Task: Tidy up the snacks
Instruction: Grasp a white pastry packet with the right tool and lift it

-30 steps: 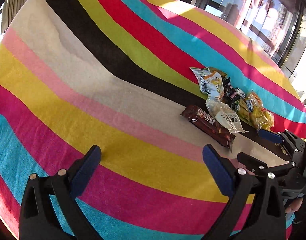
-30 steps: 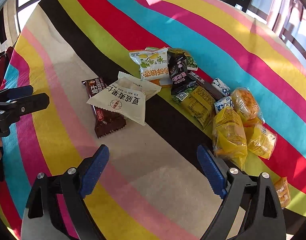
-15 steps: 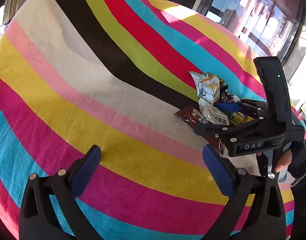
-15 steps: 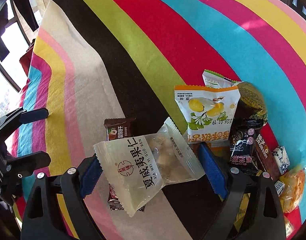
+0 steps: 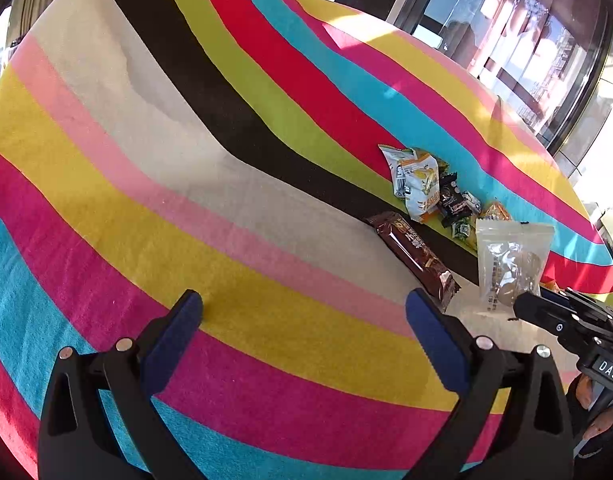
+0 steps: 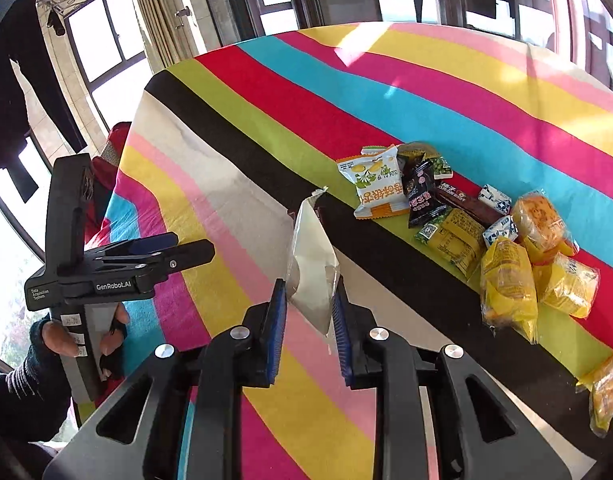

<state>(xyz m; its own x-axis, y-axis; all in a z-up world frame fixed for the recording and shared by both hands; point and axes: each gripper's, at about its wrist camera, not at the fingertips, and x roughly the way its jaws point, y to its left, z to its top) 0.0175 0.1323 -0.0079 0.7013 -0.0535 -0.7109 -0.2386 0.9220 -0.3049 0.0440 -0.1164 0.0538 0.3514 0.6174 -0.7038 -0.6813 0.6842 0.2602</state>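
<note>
Pale snack packet [image 6: 312,264] lifted clear of the striped tabletop [image 6: 234,184]
Clenched in the right hand-held gripper [image 6: 308,320] by one edge (left hand-held gripper [image 5: 302,320] released, idle); best carried low and steady, away from the snack pile [image 6: 466,216]

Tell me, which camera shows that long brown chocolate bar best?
The left wrist view. There the chocolate bar lies in full length on the striped cloth, wrapper print visible. In the right wrist view it is almost wholly hidden behind the pale snack pouch held in the right gripper; only a dark sliver shows.
</note>
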